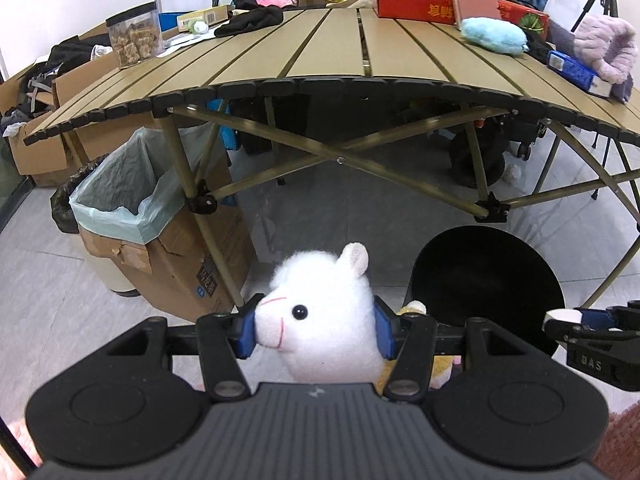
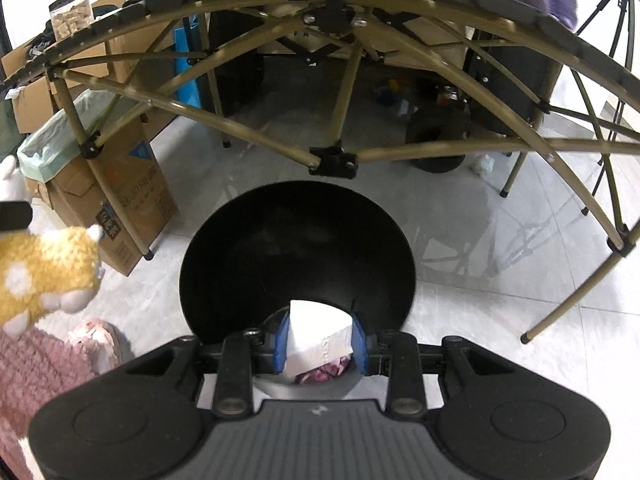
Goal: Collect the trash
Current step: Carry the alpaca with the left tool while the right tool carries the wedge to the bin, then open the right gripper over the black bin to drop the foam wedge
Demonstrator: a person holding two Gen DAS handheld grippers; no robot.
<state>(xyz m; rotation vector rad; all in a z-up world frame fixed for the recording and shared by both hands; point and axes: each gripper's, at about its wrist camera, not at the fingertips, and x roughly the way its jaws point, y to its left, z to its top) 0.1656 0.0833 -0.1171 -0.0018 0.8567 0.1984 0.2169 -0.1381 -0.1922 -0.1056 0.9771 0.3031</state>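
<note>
My left gripper (image 1: 316, 330) is shut on a white plush alpaca (image 1: 324, 320), its blue pads pressing both sides of the head; the toy's yellow body (image 2: 44, 276) hangs below. My right gripper (image 2: 320, 340) is shut on a white box (image 2: 316, 336) and hovers over the near rim of a round black bin (image 2: 296, 256) on the floor. In the left wrist view that black bin (image 1: 486, 284) sits to the right, with the right gripper's tip (image 1: 568, 320) at its edge. A cardboard box lined with a pale green bag (image 1: 120, 196) stands at the left by a table leg.
A tan slatted folding table (image 1: 328, 52) spans the scene, cluttered with a red box (image 1: 416, 2), blue fluff, dark clothes and a jar. Its crossed legs (image 2: 332, 160) rise just behind the black bin. Cardboard boxes stand at the left. Pink fabric (image 2: 48, 364) lies near the floor.
</note>
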